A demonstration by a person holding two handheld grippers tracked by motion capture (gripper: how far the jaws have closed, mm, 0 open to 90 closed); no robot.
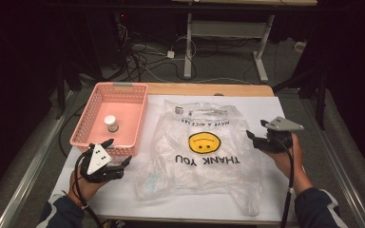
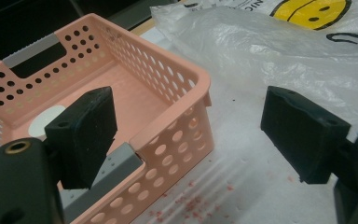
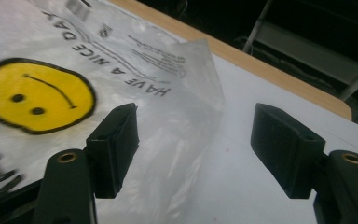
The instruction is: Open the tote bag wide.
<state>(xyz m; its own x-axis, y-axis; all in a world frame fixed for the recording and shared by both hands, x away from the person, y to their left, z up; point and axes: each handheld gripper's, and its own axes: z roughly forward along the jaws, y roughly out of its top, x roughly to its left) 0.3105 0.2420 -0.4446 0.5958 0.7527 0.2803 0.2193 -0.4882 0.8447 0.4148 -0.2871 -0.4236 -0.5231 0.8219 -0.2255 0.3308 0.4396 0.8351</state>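
Note:
A clear plastic bag (image 1: 202,147) printed with a yellow smiley and "THANK YOU" lies flat on the white table. To its left stands a pink perforated basket (image 1: 91,124) with a small white-capped jar (image 1: 110,123) inside. My left gripper (image 1: 118,152) hovers open at the basket's near right corner. In the left gripper view, the left gripper (image 2: 191,126) has that basket (image 2: 168,79) corner between its spread pads, touching nothing. My right gripper (image 1: 256,129) is open at the bag's right edge. In the right gripper view, the right gripper (image 3: 200,140) has the bag (image 3: 74,70) edge lying below its jaws, ungripped.
The white sheet (image 1: 275,190) covers a wooden table whose far edge (image 1: 209,89) shows bare. Small items sit inside the bag's far end (image 1: 180,110). Red specks (image 2: 186,200) dot the sheet near the basket. Behind the table are a desk frame (image 1: 188,47) and floor cables.

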